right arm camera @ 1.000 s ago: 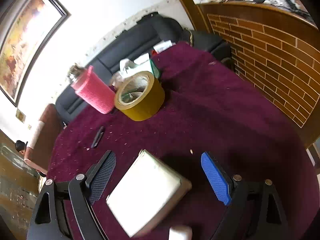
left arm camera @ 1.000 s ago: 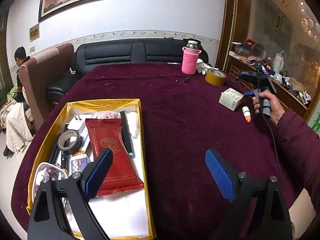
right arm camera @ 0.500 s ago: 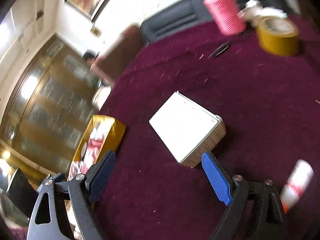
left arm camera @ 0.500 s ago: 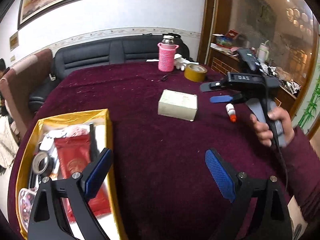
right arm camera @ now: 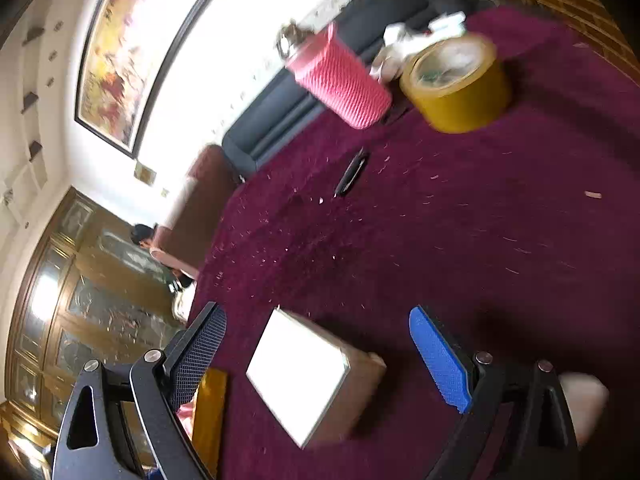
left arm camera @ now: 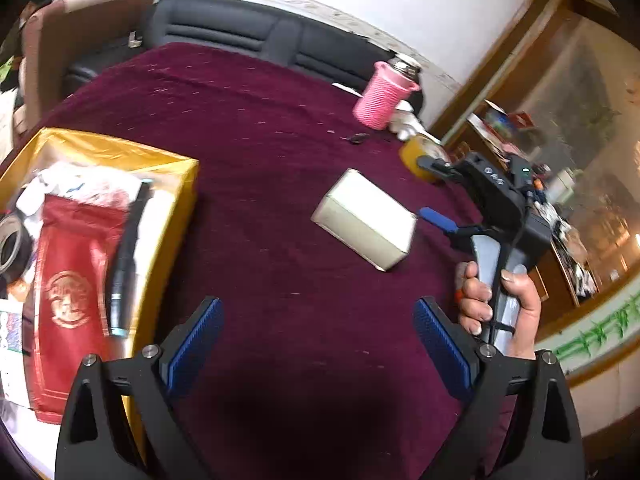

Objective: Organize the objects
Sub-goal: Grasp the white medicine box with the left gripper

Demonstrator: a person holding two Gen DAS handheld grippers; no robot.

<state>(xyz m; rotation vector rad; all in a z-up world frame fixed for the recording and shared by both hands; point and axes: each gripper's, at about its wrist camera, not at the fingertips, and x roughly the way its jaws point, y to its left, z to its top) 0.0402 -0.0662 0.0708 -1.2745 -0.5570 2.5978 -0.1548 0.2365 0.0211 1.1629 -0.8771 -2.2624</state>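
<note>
A white rectangular box (left arm camera: 364, 220) lies on the maroon tablecloth (left arm camera: 280, 140), right of a gold-lined tray (left arm camera: 100, 148). My left gripper (left arm camera: 316, 344) hangs open over bare cloth in front of the box, with nothing between its blue pads. A hand (left arm camera: 496, 300) holds my right gripper (left arm camera: 434, 192) at the box's right end. In the right wrist view the box (right arm camera: 300, 372) sits between the jaws of the right gripper (right arm camera: 320, 352). Those jaws are opening and the pads stand clear of the box on both sides.
The tray holds a red packet (left arm camera: 68, 280), a black pen and a tape roll. At the far side stand a pink-sleeved bottle (right arm camera: 340, 80) and a yellow tape roll (right arm camera: 456, 84), with a small black item (right arm camera: 352, 172) nearer. A black sofa lies beyond the table.
The left view has swung right and rolled, and the tray has slid to the left edge. The right gripper has come down over the white box, which now lies between its jaws.
</note>
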